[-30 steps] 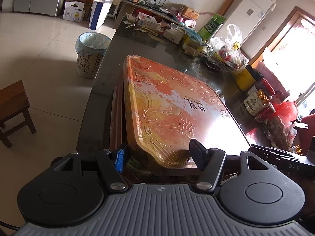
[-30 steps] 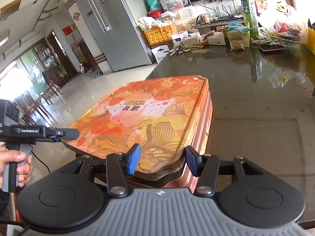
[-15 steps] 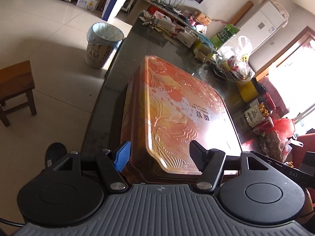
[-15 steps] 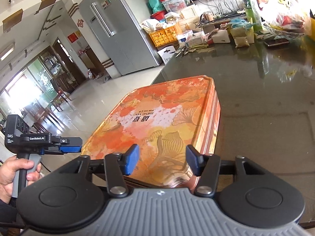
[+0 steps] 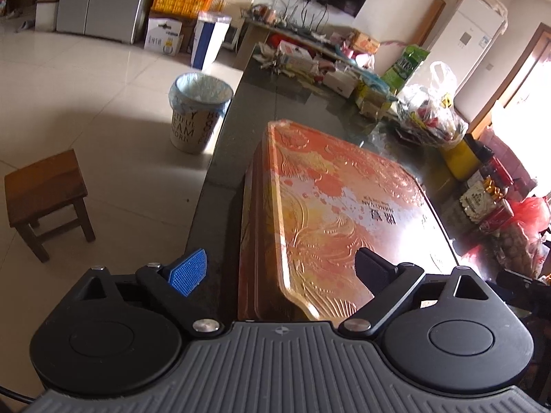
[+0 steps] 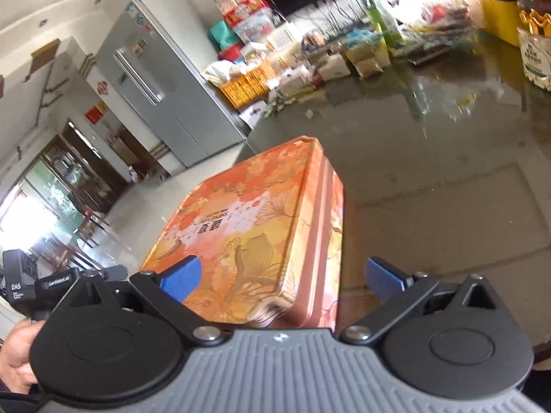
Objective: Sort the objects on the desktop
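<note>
We note a change from half a second back: both tools now stand with jaws spread wide, where a moment ago they sat closer about the near corners of the orange gift tin (image 5: 330,213). A second ago the lid looked lifted and skewed off the base; now it sits flush and squared on the body, so we judge the lid-seating step done and the tin released. The tin lies flat on the dark glossy bench (image 5: 227,158), along its left edge, its long side running away from us toward the clutter of boxes and bags at the far end. Left tool (image 5: 280,268): spread, empty, its blue pad (image 5: 189,270) hanging out over the bench's edge left of the tin, the other finger over the lid's near end; whether that finger touches the lid we cannot tell. Right tool (image 6: 282,278): spread, empty, one pad over the lid's near corner, the other clear of the tin's right side above bare bench. Both tools are held low and level just short of the tin's near end, pointing along it, the left one looking more steeply down. In the right wrist view a hand (image 6: 15,354) grips the left tool's handle at lower left. A lined waste bin (image 5: 198,112) and a wooden stool (image 5: 44,192) stand on the floor left of the bench. We judge the next sorting move lies with the far clutter.
</note>
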Motion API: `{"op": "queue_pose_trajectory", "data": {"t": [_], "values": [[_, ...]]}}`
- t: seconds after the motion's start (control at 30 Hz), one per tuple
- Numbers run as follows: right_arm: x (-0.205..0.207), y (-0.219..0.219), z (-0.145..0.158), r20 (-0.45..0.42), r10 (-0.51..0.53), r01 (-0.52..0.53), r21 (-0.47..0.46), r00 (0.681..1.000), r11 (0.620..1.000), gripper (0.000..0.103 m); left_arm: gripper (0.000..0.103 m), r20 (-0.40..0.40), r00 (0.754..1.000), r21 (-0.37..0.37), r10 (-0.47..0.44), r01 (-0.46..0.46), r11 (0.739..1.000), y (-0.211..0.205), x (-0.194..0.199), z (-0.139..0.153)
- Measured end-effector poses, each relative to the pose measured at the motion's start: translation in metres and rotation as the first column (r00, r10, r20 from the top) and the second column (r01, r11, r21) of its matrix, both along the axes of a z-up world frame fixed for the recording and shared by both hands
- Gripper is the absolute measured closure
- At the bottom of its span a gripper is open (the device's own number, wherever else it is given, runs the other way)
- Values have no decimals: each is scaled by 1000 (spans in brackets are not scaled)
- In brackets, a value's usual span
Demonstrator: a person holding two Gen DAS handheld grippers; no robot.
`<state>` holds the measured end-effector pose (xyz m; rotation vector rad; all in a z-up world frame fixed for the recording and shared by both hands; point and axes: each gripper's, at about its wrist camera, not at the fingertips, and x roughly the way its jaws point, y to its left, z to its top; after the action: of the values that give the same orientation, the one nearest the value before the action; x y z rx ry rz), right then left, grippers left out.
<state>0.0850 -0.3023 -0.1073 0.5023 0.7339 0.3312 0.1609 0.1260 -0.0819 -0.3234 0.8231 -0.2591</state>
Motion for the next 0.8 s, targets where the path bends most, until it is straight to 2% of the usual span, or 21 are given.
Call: {"op": "queue_pose_trajectory", "data": {"t": [0.23, 0.3, 0.4, 0.43, 0.53, 0.6, 0.8], "values": [[-8, 29, -13, 73, 44, -38, -75, 996, 996, 0, 8, -44, 999, -30, -14, 12, 999, -12, 16, -12], [-6, 32, -20, 75, 36, -33, -51, 997, 998, 0, 8, -58, 997, -31, -46, 44, 999, -18, 21, -14], [-1, 35, -31, 80, 67, -68, 7, 995, 998, 14, 9, -77, 993, -50, -89, 85, 995, -25, 25, -20], [1, 37, -34, 80, 85, -86, 12, 993, 996, 12, 9, -82, 993, -56, -89, 84, 995, -26, 25, -23], [4, 37, -44, 102, 110, -110, -5, 989, 994, 11, 6, -100, 988, -40, -116, 112, 993, -35, 30, -30], [7, 34, -47, 117, 115, -117, 11, 987, 993, 11, 2, -77, 985, 57, -156, 160, 985, -51, 30, -27], [11, 19, -48, 133, 119, -119, -9, 984, 993, 11, 1, -90, 982, 66, -164, 170, 983, -67, 33, -28]]}}
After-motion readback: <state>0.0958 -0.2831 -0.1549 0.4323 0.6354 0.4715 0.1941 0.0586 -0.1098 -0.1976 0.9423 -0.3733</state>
